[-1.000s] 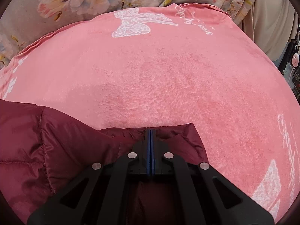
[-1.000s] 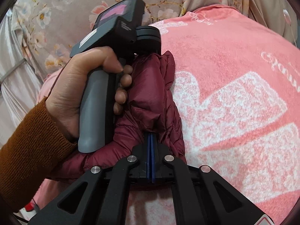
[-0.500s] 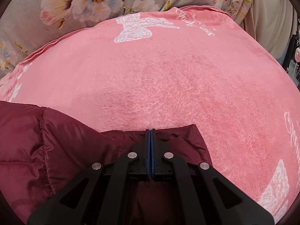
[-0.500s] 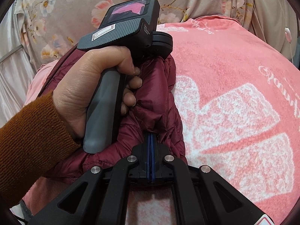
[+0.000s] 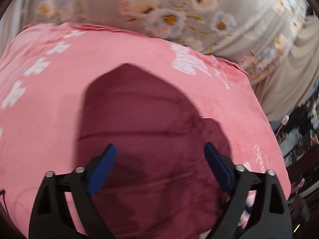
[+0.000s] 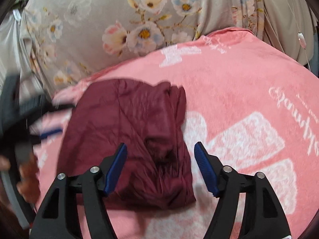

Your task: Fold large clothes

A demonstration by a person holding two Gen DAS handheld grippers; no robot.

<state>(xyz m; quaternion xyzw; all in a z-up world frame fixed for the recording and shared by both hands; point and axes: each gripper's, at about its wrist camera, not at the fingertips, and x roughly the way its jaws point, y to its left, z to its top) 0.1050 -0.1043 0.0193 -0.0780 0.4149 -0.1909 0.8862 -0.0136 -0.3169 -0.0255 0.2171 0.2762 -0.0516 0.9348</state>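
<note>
A dark red quilted jacket (image 6: 127,139) lies folded into a compact bundle on the pink blanket (image 6: 239,103). It also fills the middle of the left wrist view (image 5: 143,139), which is blurred. My left gripper (image 5: 160,159) is open and empty just above the jacket. My right gripper (image 6: 160,159) is open and empty above the jacket's near right part. The left gripper's body shows blurred at the left edge of the right wrist view (image 6: 22,119).
The pink blanket (image 5: 49,119) with white bow prints covers the surface. A grey flowered curtain (image 6: 139,20) hangs behind it. Dark clutter (image 5: 303,135) stands past the blanket's right edge.
Both grippers have opened and let go of the jacket, then pulled back from it. The jacket now lies as a folded bundle on the blanket.
</note>
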